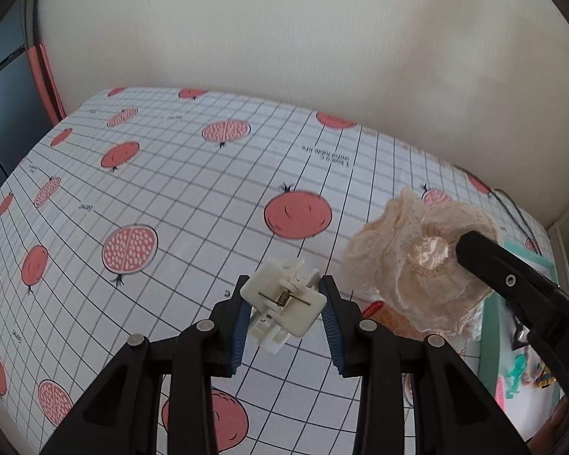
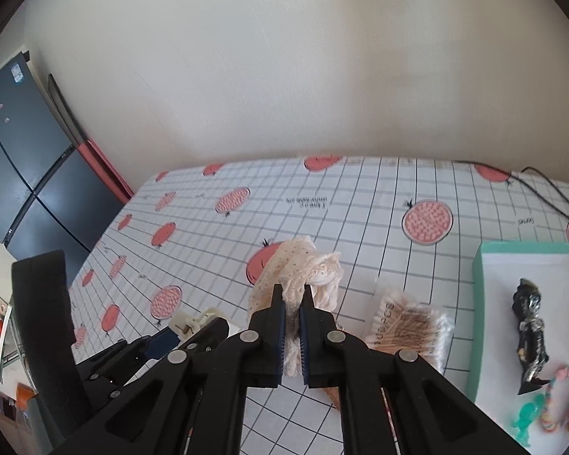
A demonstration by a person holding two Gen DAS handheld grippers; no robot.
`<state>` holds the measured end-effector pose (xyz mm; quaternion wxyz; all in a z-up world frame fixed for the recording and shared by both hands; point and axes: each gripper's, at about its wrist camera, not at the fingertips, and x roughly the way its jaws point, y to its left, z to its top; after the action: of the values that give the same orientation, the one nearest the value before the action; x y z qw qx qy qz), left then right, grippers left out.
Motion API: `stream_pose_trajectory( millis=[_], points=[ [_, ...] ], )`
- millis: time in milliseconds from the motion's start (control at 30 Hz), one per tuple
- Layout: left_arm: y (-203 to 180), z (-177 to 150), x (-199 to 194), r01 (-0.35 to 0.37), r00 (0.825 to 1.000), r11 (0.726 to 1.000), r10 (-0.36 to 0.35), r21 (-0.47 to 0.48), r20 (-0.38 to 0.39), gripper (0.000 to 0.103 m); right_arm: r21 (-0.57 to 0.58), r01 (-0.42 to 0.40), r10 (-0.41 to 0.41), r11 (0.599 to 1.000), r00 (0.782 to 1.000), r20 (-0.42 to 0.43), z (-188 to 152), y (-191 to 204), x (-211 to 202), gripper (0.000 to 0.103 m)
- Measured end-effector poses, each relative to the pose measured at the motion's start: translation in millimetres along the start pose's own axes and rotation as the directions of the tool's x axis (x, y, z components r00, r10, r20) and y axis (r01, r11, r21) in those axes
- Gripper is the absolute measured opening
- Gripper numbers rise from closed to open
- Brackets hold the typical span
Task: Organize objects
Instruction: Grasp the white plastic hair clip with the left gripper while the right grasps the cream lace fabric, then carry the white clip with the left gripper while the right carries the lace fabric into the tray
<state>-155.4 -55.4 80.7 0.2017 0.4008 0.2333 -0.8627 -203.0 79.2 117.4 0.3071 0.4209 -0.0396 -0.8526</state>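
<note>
Looked like a home kitchen or dining corner: worktop under a wipeable pomegranate-print cloth, pushed against a plain cream wall, beside a tall dark multi-door fridge dotted with small magnets and stickers.

Left gripper — jaws partly spread, tilted downward, both pads against a held piece. Right gripper — jaws nearly together, clamped, raised just beside the left, toward the table's right edge.
</note>
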Motion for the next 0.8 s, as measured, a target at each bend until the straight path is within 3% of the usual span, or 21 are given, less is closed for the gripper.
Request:
stream_pose_trajectory(
  millis=[433, 800],
  points=[
    [-12.2, 9.0, -25.7, 0.016, 0.998, 1.000, -0.017, 0.024, 0.054, 0.037, 0.007, 0.026, -0.026, 1.000, 0.999, 0.039, 7.8, -20.5, -30.6, 0.007],
    [-57.4, 8.7, -50.1, 0.070, 0.994, 0.993, -0.078, 0.098, 0.079, 0.037, 0.065, 0.083, -0.089, 0.994, 0.992, 0.086, 11.8, -79.7, -75.1, 0.007]
  ],
)
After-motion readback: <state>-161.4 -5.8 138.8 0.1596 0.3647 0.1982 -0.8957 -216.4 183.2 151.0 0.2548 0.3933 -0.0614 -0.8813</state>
